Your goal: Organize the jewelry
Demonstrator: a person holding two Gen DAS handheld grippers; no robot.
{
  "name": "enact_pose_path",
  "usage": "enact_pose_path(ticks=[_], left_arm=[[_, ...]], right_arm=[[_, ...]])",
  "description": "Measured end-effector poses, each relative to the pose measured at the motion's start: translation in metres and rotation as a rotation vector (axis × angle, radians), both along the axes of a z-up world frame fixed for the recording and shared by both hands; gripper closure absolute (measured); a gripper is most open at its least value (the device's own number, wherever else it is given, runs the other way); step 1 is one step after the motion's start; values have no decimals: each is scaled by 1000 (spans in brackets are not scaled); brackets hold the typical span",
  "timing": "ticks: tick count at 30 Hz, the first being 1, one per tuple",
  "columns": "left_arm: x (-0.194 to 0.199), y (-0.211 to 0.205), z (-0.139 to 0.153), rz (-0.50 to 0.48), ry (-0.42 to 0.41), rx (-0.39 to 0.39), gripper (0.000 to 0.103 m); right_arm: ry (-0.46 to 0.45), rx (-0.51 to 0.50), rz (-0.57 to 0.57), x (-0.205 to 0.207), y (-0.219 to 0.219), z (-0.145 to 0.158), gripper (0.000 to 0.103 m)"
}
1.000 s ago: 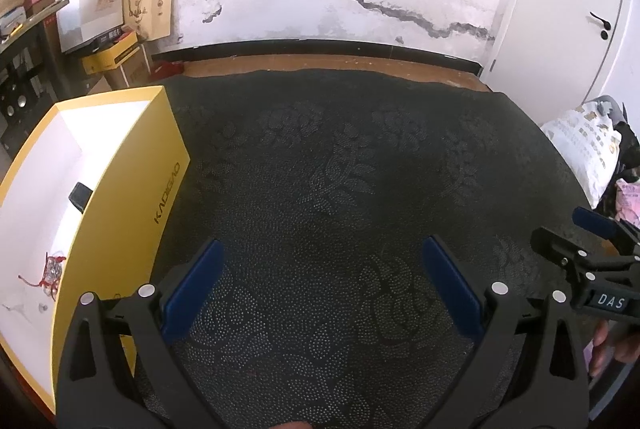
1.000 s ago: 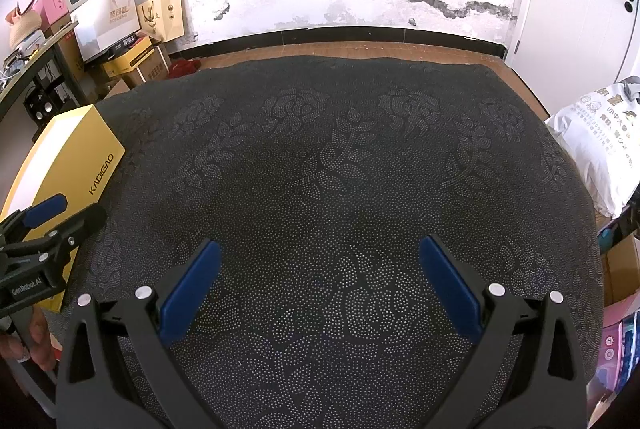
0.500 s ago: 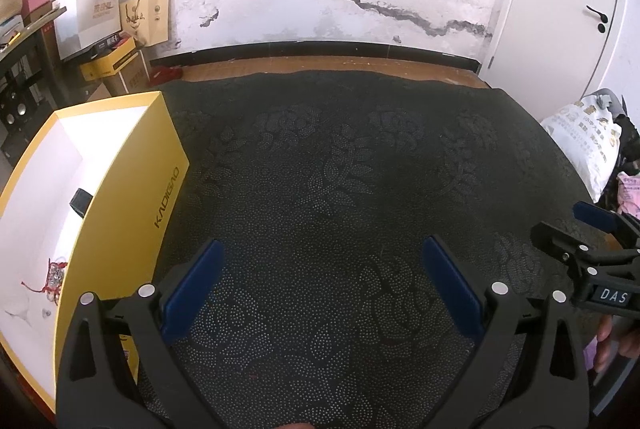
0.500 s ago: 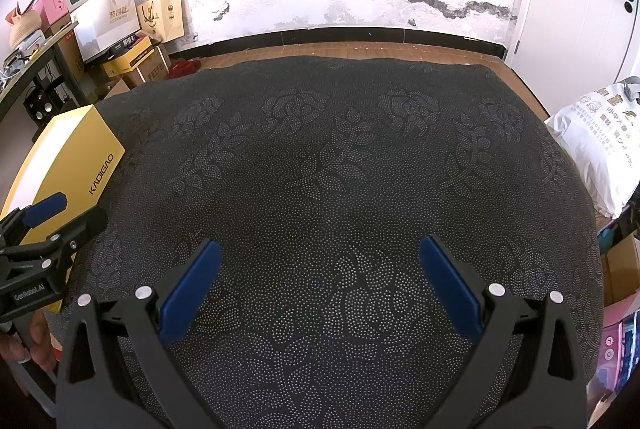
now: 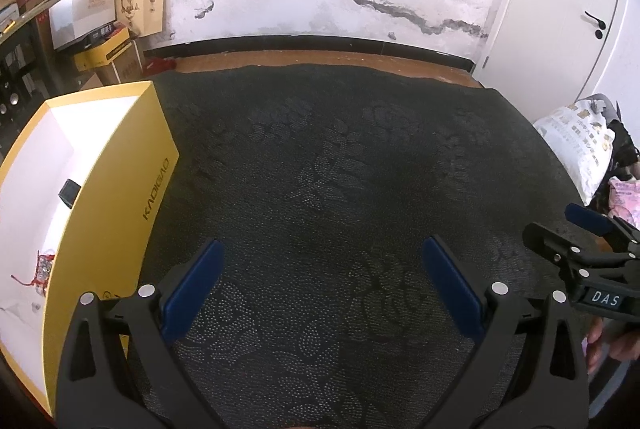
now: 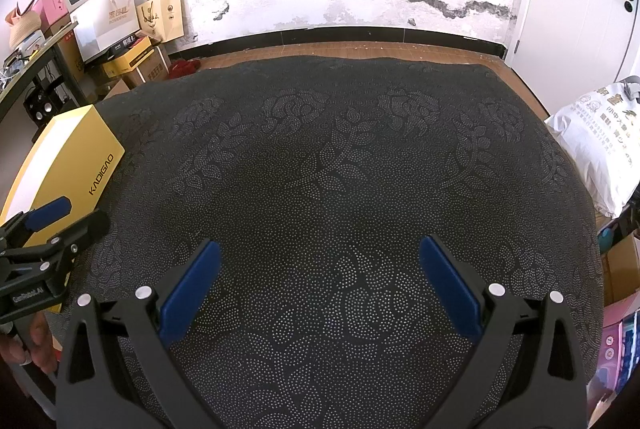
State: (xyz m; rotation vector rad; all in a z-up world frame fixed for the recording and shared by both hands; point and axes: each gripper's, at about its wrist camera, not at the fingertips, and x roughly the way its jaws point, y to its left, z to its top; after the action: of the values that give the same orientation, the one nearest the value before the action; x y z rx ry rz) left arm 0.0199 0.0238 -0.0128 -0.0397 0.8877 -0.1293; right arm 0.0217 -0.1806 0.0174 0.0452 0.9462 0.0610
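Note:
A yellow box (image 5: 120, 189) with a white inside stands open at the table's left; it also shows in the right wrist view (image 6: 76, 165). Inside it lie a red jewelry piece (image 5: 42, 269), a thin silver piece (image 5: 20, 309) and a small black item (image 5: 69, 192). My left gripper (image 5: 320, 269) is open and empty over the dark cloth, just right of the box; it also shows in the right wrist view (image 6: 60, 217). My right gripper (image 6: 320, 269) is open and empty over the cloth; its fingers (image 5: 560, 237) show at the right edge of the left wrist view.
A dark floral cloth (image 6: 340, 157) covers the table. A white sack (image 6: 592, 149) sits off the right edge. Boxes and bags (image 6: 120, 29) stand by the wall at the back left. A white door (image 5: 580, 9) is at the back right.
The left wrist view has tilted up slightly, so the box and the wall sit a little differently in it. Both grippers stay open and empty; the right one has hardly moved.

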Motion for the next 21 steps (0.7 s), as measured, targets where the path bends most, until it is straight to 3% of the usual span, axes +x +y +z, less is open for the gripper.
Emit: enact_pose_path(ticks=[5,7,10,21], left_arm=[[-1,3,0,4,6,-64,6],[-6,8,3,89,-25,-40,6],[-7,12,4,87,-27,-86,6],[-7,6,4,61,-27,-48,6]], right_arm=[[-1,-4,-2,0,1,0,7],[-4,-6,-4,-1,2,0,7],[-5,-7,-7,-1,4,0,7],[-5,-4,-10,-3,4,-1,7]])
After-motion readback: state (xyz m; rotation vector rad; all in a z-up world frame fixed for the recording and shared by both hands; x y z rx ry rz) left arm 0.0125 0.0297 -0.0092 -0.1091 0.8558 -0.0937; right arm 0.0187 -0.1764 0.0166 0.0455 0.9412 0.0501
